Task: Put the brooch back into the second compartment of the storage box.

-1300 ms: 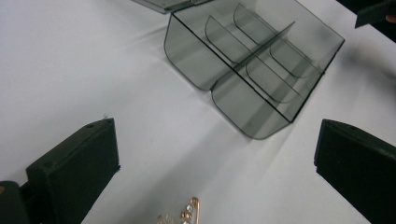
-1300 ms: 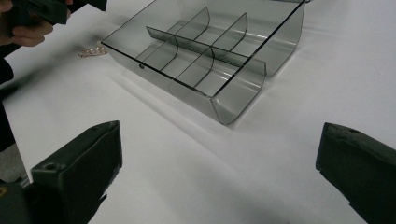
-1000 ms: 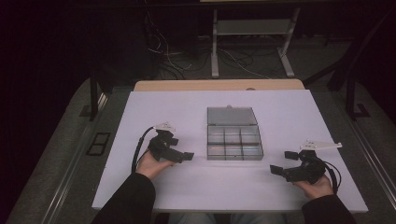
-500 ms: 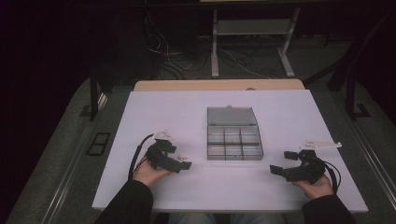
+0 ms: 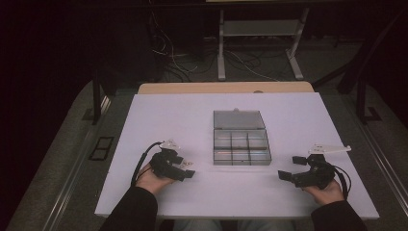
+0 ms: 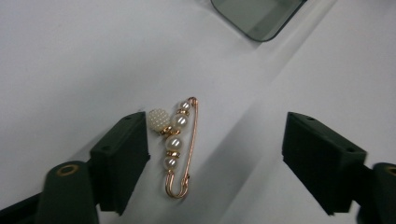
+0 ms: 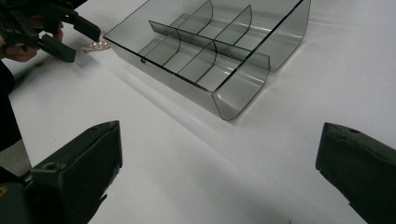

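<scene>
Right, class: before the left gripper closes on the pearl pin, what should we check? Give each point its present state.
1. Pearl pin lies between the jaws of the left gripper, which have just been closing: ok.
2. Pin centred in the gap: not ok, it sits by one jaw.
3. Pads pressing on the pin: not ok, not yet.
4. Compartment box open, lid back: ok.
5. Right gripper open, away from the box: ok.

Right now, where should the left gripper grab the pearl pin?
Probably across the pearl row of the pin, from straight above. It lies flat on the table, and the pearls are its thickest part. The left gripper already straddles it, jaws just closing, not yet pressing.
</scene>
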Available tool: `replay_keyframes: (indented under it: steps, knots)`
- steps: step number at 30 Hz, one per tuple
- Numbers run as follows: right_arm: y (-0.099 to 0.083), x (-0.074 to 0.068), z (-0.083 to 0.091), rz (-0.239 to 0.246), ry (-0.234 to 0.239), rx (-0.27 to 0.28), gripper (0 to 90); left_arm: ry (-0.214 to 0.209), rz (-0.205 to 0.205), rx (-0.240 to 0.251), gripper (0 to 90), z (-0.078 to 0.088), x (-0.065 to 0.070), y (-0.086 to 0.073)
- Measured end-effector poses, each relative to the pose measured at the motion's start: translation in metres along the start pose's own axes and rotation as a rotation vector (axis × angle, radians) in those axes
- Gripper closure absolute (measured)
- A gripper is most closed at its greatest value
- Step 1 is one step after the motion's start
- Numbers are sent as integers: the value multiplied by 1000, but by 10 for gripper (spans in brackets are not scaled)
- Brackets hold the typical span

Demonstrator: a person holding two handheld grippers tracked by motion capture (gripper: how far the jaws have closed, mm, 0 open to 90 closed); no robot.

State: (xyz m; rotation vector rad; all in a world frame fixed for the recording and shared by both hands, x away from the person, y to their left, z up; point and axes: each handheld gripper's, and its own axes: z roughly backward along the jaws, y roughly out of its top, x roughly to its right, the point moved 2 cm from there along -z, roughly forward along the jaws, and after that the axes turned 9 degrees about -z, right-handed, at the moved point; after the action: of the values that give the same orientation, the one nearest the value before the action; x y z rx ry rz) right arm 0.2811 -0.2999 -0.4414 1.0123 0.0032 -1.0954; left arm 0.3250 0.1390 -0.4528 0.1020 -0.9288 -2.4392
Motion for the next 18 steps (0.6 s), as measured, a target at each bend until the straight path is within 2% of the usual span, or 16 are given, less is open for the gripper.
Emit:
replay_keyframes:
  steps: [2,7,9,12,15,18]
  knots:
    - [0,0,0,-1,1,0,4,5,-24,-7,312,0,1,-1]
    - [0,1,0,0,1,2,4,29,-54,-14,467,0,3,-2]
    - [0,1,0,-1,1,1,3,37,-63,-20,564,1,3,-2]
    - [0,2,1,-8,-1,4,4,69,-80,-34,677,1,4,-2]
    - [1,3,2,-14,-4,11,3,107,-80,-35,783,0,6,-2]
    - [1,4,3,-19,-5,9,4,106,-73,-32,808,0,5,-2]
